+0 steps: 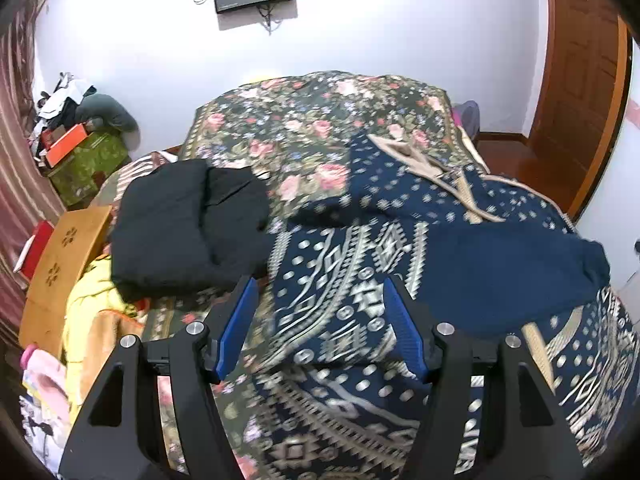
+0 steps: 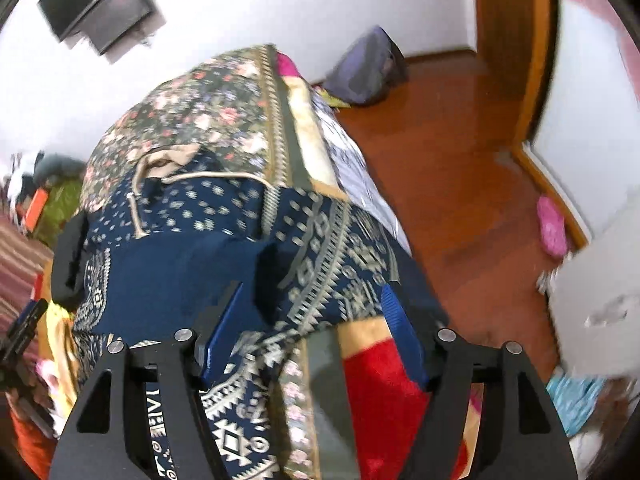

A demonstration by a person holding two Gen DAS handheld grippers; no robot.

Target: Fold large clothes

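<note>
One navy-blue garment with cream geometric print (image 1: 360, 280) lies spread on the floral-covered bed (image 1: 304, 120); one folded black garment (image 1: 180, 224) lies on the bed just left of it. Left gripper (image 1: 320, 308): jaws apart, empty, above the navy garment. Right gripper (image 2: 312, 320): jaws apart, empty, over the navy garment's edge.

We see a navy garment (image 1: 360, 280) patterned cream, a dark floral bedspread (image 1: 300, 120), and a plain black folded garment (image 1: 180, 224).
</note>
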